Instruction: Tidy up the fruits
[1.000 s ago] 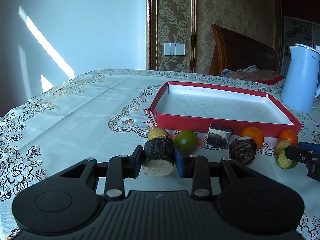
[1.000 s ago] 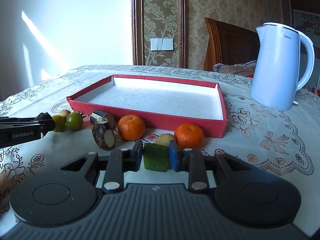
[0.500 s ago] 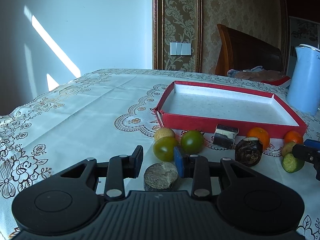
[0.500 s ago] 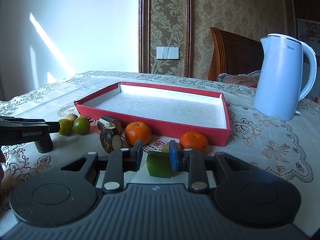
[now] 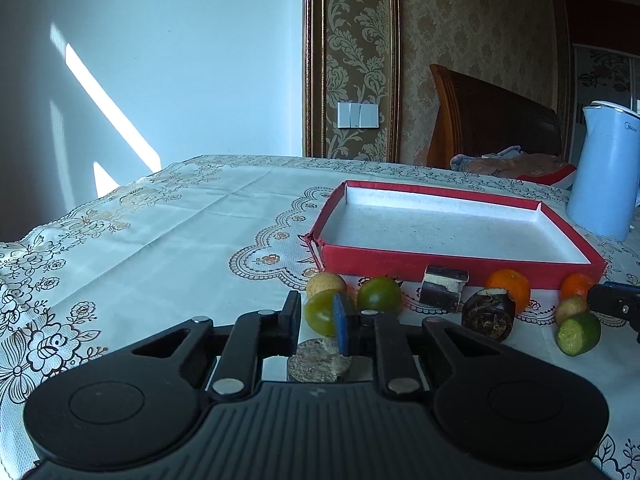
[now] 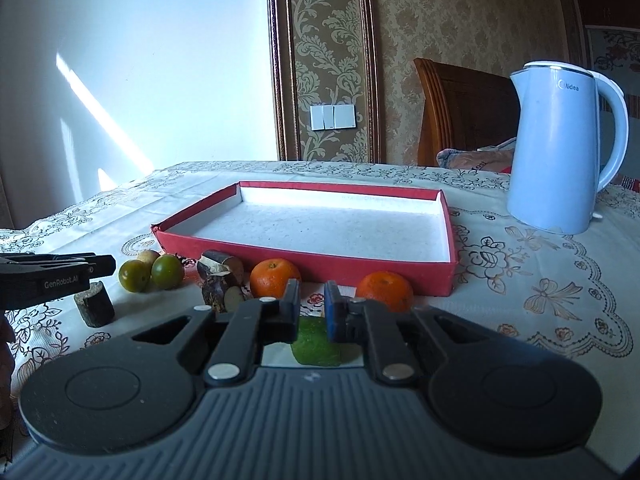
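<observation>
My left gripper and right gripper both gape empty; the cut green lime wedge, bottom centre, looks soft and slippery, so I'd pinch its rind.

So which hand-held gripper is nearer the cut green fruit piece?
Right hand-held gripper: the cut green fruit piece sits just below its open fingertips. The left hand-held gripper is across the row.
</observation>
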Demonstrator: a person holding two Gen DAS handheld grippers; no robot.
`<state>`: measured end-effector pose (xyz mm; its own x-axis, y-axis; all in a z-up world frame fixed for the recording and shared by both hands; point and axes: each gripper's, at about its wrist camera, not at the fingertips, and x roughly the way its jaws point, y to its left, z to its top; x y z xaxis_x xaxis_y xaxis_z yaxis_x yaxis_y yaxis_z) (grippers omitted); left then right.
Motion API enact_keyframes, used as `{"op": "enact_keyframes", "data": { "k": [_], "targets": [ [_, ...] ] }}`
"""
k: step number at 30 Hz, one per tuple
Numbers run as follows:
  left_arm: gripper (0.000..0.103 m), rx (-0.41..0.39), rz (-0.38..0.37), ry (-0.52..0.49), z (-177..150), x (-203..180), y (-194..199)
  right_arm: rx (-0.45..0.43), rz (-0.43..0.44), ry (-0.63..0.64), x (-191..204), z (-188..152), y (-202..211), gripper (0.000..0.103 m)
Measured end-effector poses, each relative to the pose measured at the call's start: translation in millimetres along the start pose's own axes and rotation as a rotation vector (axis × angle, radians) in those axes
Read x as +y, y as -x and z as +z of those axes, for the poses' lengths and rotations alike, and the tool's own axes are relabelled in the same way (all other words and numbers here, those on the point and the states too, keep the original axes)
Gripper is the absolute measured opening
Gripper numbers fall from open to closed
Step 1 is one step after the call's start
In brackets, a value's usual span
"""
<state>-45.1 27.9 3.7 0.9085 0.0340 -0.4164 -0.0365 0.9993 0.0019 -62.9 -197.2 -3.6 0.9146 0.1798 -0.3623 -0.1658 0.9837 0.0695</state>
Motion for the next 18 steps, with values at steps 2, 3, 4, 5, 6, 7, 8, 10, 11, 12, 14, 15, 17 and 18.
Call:
{"op": "enact_keyframes", "data": {
  "k": [2,3,4,5,6,7,8,10,11,12,14,15,17,18],
  "targets": [
    [0.013,-0.006,-0.012,0.014,-1,3,1,0.007,0.005,0.000,0,0,-1,0.013],
    [0.013,-0.019,-0.022,0.026,-1,5,3,0.002,0.005,-0.001,0,0,0,0.013],
    [0.013,-0.030,-0.030,0.033,-1,7,4,-0.001,0.004,-0.001,-1,0,1,0.013],
    [0.013,-0.040,-0.037,0.036,-2,7,6,-0.004,0.004,-0.001,0,0,1,0.013],
    [0.012,-0.050,-0.040,0.036,-2,7,7,-0.004,0.004,-0.003,-1,0,1,0.013],
    [0.012,-0.058,-0.042,0.035,-2,7,9,-0.004,0.003,-0.007,-1,0,1,0.013],
    [0.012,-0.065,-0.043,0.037,-2,7,10,-0.003,0.004,-0.011,-2,0,1,0.013],
    [0.012,-0.055,-0.054,0.038,-1,8,10,0.011,0.006,-0.016,-3,0,0,0.013],
    [0.012,-0.033,-0.078,0.035,-1,9,9,0.029,0.012,-0.017,-4,0,-1,0.013],
    [0.012,-0.012,-0.101,0.037,-1,11,7,0.035,0.012,-0.022,-4,0,0,0.013],
    [0.012,0.007,-0.106,0.047,-2,13,7,0.040,-0.001,-0.025,-5,-2,4,0.018],
    [0.012,0.010,-0.109,0.050,-3,15,7,0.042,-0.003,-0.018,-5,-2,6,0.021],
    [0.012,0.014,-0.114,0.054,-4,17,7,0.035,-0.009,-0.021,-6,-5,12,0.052],
    [0.012,0.011,-0.122,0.051,-5,17,8,0.030,-0.019,-0.020,-7,-6,14,0.061]
  ]
}}
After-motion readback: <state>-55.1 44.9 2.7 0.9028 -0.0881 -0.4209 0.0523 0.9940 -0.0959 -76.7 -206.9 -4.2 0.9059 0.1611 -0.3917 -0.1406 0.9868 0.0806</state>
